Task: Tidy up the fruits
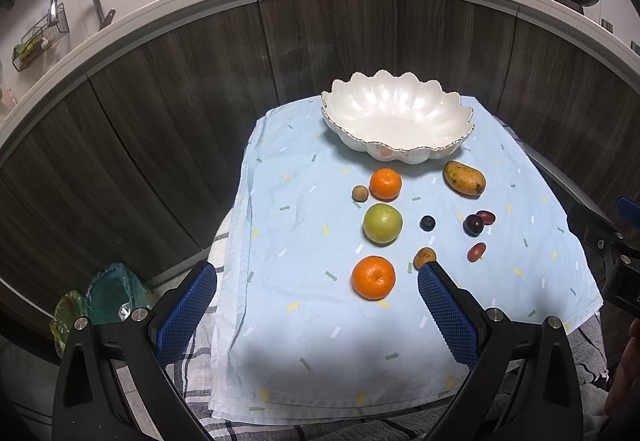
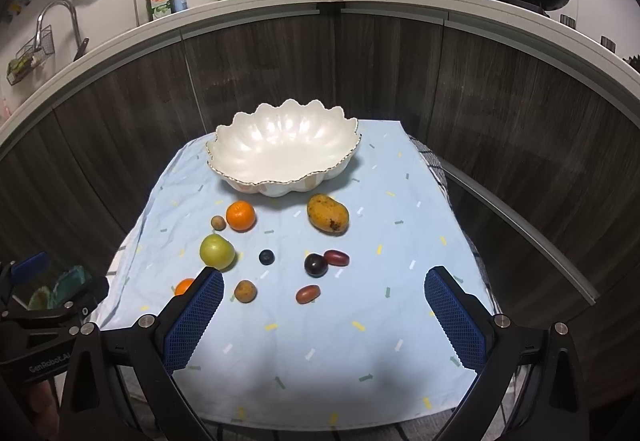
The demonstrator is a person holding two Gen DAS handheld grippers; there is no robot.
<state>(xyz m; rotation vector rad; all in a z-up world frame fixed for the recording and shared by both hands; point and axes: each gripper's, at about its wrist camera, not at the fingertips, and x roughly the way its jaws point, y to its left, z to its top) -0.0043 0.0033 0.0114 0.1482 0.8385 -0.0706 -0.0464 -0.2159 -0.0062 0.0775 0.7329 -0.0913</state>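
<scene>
No fruit has yet been placed: the white scalloped bowl (image 1: pixel 398 117) stands empty at the far end of the light blue cloth (image 1: pixel 304 321) that covers the surface, so the task is judged to be at its very start. The fruits are spread on the cloth in front of the bowl: a near mandarin (image 1: pixel 373 277), a green apple (image 1: pixel 382 223), a far mandarin (image 1: pixel 385 184) with a small brown longan (image 1: pixel 359 193) just beside it, a yellow mango (image 1: pixel 464 178), a blueberry (image 1: pixel 427 223), a dark plum (image 1: pixel 473 225) and two reddish oval fruits, possibly dates. The left tongs (image 1: pixel 318 305) are held apart and empty above the near edge of the cloth, roughly in line with the near mandarin. The right tongs (image 2: pixel 324 307) are likewise spread wide with nothing between them. A first pick is called for next; the near mandarin seems the likeliest, to be straddled, clamped gently, and carried over the bowl's rim.
</scene>
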